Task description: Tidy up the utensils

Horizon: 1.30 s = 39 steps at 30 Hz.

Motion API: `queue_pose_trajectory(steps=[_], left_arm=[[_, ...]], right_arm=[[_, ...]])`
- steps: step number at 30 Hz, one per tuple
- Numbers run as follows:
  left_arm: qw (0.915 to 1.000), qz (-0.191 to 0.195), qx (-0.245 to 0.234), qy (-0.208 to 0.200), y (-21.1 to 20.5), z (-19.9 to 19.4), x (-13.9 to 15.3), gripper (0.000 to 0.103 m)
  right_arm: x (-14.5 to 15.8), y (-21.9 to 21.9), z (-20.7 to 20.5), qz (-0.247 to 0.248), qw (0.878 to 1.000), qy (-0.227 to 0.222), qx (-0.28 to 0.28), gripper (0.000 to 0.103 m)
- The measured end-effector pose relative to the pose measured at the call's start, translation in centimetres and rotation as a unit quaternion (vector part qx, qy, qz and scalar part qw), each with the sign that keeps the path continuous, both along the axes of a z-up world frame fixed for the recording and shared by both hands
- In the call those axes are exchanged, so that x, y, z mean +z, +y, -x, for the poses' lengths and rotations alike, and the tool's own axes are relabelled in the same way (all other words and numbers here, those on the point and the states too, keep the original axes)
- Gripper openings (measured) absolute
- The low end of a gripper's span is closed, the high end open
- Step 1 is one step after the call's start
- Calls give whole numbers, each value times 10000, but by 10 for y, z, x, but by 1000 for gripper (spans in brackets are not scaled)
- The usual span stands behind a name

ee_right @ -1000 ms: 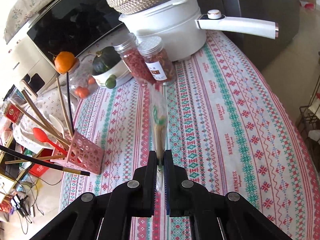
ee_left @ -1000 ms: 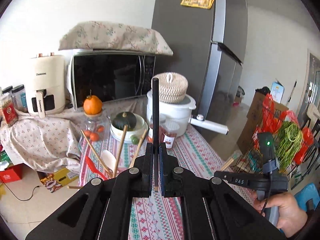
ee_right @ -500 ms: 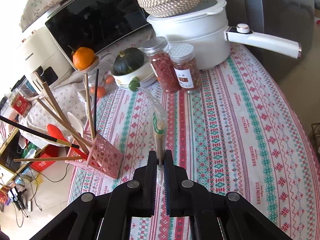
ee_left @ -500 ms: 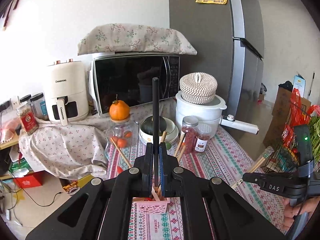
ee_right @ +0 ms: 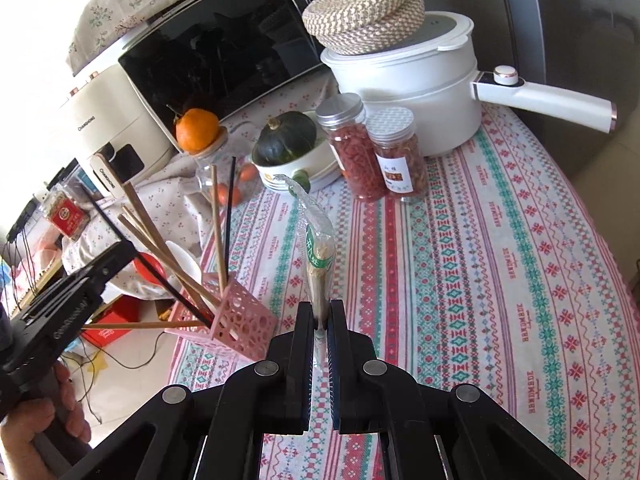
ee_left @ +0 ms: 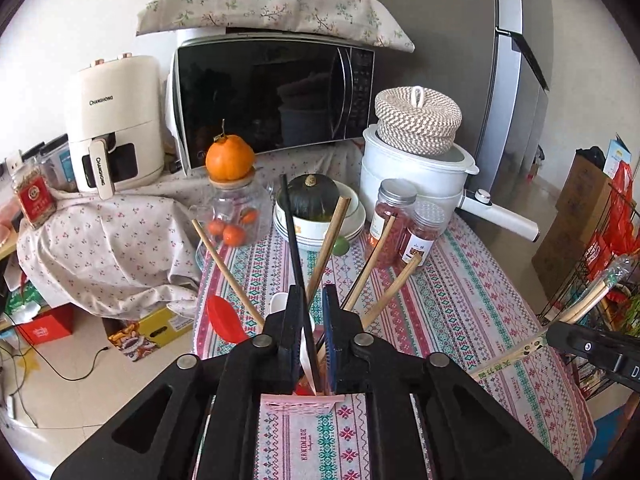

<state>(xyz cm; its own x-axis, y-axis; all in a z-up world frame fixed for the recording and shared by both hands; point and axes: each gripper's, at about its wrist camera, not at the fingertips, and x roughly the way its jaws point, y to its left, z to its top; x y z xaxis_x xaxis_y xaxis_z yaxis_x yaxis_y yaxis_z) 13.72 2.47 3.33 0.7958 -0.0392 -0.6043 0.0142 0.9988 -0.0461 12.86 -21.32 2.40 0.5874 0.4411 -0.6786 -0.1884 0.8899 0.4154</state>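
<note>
**Black chopstick over the pink holder, wrapped pair clamped on the right**

A patterned tablecloth [ee_right: 500, 240] fills the lower and right part of both views. Across the top of the left wrist view stand the black-doored microwave [ee_left: 272, 96] and, upper right, the white pot [ee_left: 412, 176] with a woven lid.

The pink utensil holder [ee_right: 236, 320] sits at the cloth's edge, lower left of centre in the right wrist view, with wooden chopsticks [ee_right: 218, 220] and spoons fanning out of it. In the left wrist view its rim shows at bottom centre, just under the fingers.

The left gripper [ee_left: 313, 316] has its jaws opening; the black chopstick [ee_left: 294, 248] stands between them, its lower end down in the holder, the pads no longer pressing it.

The right gripper [ee_right: 321, 320], bottom centre of its view, is clamped on the wrapped chopsticks [ee_right: 316, 248], a clear-sleeved pair pointing up over the cloth.
</note>
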Motion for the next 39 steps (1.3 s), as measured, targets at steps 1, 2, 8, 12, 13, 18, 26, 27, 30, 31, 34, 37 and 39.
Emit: queue_pose_trajectory(steps=[1, 2, 8, 12, 13, 18, 26, 27, 30, 31, 34, 37, 39], left_arm=[[10000, 16, -4, -21, 0, 2, 2, 32], [10000, 41, -9, -57, 0, 6, 4, 48], [9997, 147, -132, -115, 5, 35, 20, 60], [9995, 131, -237, -184, 13, 61, 29, 66], [9993, 139, -264, -209, 16, 67, 31, 66], [9989, 247, -305, -244, 36, 90, 38, 70], [9989, 331, -268, -215, 61, 104, 39, 71], [9989, 343, -249, -196, 64, 104, 38, 71], [9990, 389, -208, -112, 71, 103, 34, 71], [9990, 389, -207, -90, 72, 103, 32, 71], [9992, 340, -208, -25, 72, 101, 29, 71], [9992, 321, -208, 62, 72, 101, 26, 72], [9993, 304, -196, 105, 70, 101, 25, 79]], right_arm=[[3, 1, 1, -40, 10000, -37, 22, 4], [6, 3, 1, -78, 9999, -76, 42, 4], [24, 23, 4, -271, 9989, -289, 266, 4], [33, 41, 4, -377, 9976, -390, 438, 4], [35, 46, 4, -382, 9973, -412, 471, 4], [36, 71, 1, -265, 9970, -463, 569, 4], [22, 96, -22, -164, 9979, -379, 494, 4], [19, 100, -26, -144, 9980, -351, 503, 4], [8, 112, -36, -24, 9981, -256, 552, 4], [4, 117, -39, 4, 9979, -214, 608, 4], [-5, 128, -44, -33, 9965, -187, 814, 11], [-3, 127, -43, -57, 9963, -240, 818, 42], [6, 121, -38, -73, 9962, -424, 752, 50]])
